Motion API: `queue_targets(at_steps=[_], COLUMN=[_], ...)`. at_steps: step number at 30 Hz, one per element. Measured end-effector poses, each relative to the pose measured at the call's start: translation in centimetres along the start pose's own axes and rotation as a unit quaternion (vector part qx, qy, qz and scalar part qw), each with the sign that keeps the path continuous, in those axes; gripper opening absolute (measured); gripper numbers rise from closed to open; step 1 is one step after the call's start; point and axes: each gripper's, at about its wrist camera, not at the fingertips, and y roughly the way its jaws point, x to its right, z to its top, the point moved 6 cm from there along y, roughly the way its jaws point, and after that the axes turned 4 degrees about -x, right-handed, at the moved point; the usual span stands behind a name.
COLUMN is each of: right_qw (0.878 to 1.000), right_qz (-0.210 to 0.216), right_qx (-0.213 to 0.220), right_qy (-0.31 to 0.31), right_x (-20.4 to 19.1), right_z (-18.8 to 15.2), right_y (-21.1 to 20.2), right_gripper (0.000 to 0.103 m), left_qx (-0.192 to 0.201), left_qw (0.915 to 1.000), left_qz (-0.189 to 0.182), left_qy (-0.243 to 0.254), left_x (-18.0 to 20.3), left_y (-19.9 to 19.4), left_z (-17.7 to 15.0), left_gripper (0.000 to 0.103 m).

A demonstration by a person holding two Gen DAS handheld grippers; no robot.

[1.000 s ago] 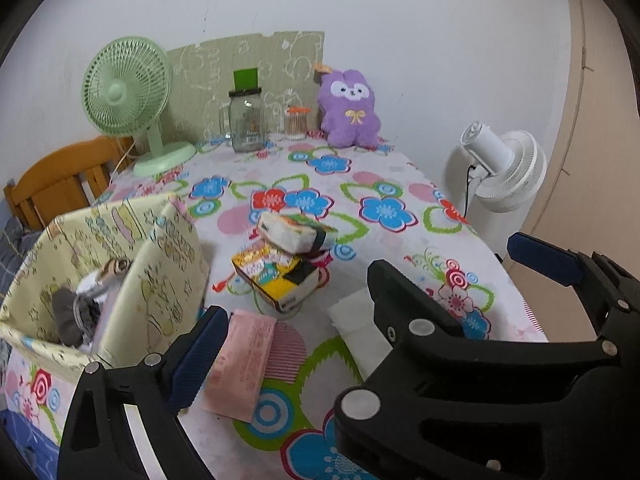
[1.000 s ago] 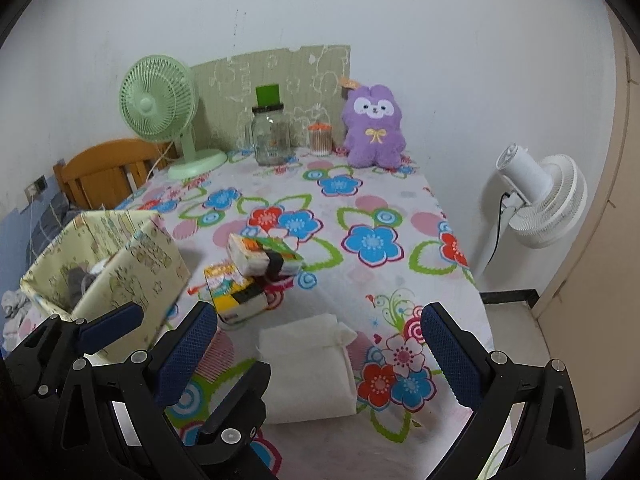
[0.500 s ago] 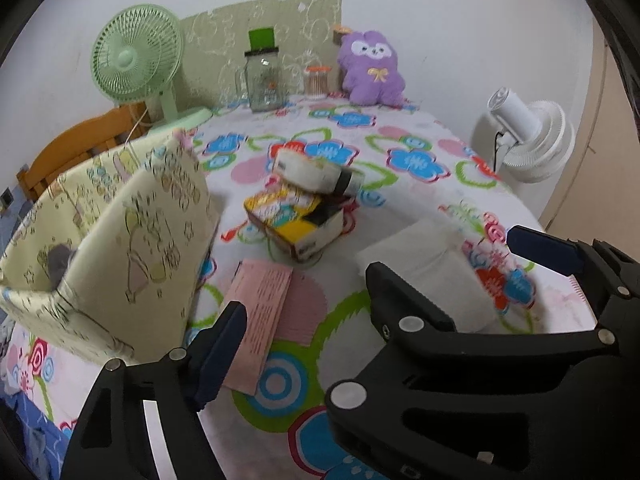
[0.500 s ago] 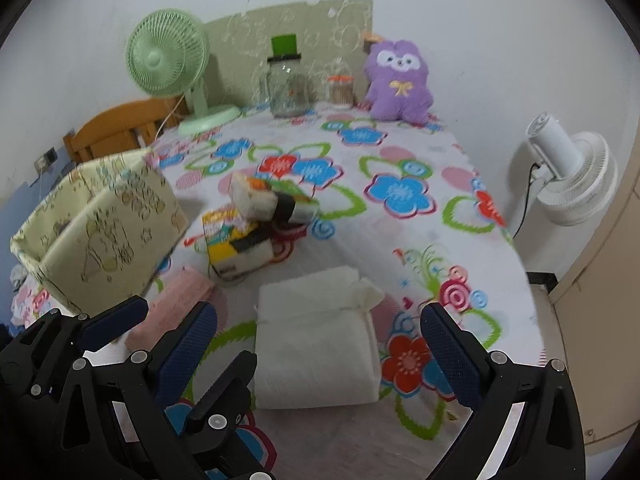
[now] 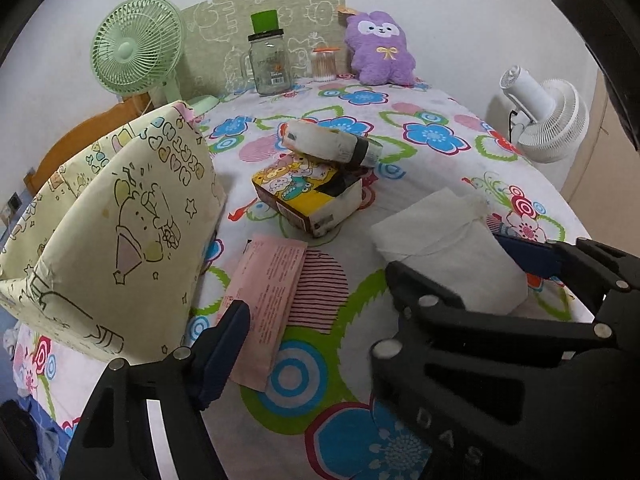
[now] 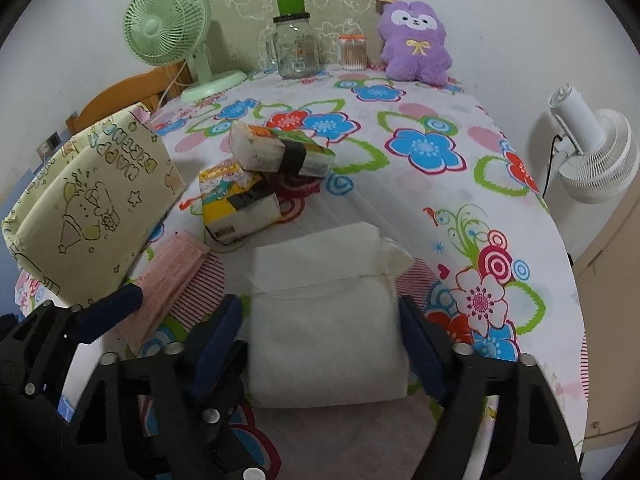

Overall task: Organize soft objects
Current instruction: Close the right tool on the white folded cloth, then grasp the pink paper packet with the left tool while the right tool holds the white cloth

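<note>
Now: right tool (image 6: pixel 320 340) wide open, fingers either side of white folded soft pack (image 6: pixel 324 320) on floral-cloth desk (image 6: pixel 420 184). Left tool (image 5: pixel 380 280) open, empty, over flat pink packet (image 5: pixel 268 296).

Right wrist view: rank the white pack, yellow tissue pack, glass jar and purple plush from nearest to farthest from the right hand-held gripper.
1. White pack, between the open fingers.
2. Yellow tissue pack, ahead, left.
3. Glass jar and purple plush, back edge; too close to call.

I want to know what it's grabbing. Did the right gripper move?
Yes. The right gripper came down and forward: its open fingers now flank the white pack, which lay well ahead before.
</note>
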Motion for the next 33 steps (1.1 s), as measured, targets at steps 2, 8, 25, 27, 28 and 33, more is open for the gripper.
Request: queue_targets(at_steps=[2,8,25,27,28,33], right_qw=[1.000,1.000,1.000,1.000,1.000,1.000], right_qz=[-0.001,-0.003,-0.015,-0.016,-0.016,-0.021], right_qx=[0.000,0.002,0.005,0.004,0.004,0.004], right_qy=[-0.002,-0.011,-0.016,-0.015,-0.013,-0.009], right_x=[0.0,-0.4,-1.4,-1.4,-1.4,-1.4], right_z=[0.1,0.3,0.0,0.0,0.0,0.0], right_y=[0.0,-0.4,-1.3,-1.3,-1.3,-1.6], right_gripper=[0.070,0.063,0.061,0.061,0.061,0.061], left_qx=[-0.001,0.005,-0.022,-0.022,-0.020,-0.020], left_qw=[1.0000,1.0000,0.9994,0.9994,0.9994,0.9988], left_qz=[-0.003,0.005,-0.003,-0.007,-0.012,-0.028], left_qy=[-0.002,-0.006,-0.026,-0.026,-0.026,-0.035], left_x=[-0.1,-0.5,-2.1,-2.2,-2.2,-2.4], left_y=[0.0,-0.3,0.9,0.9,0.8,0.5], left_z=[0.0,0.2,0.0,0.0,-0.1,-0.1], left_gripper=[0.079,0.079,0.090,0.090,0.090,0.084])
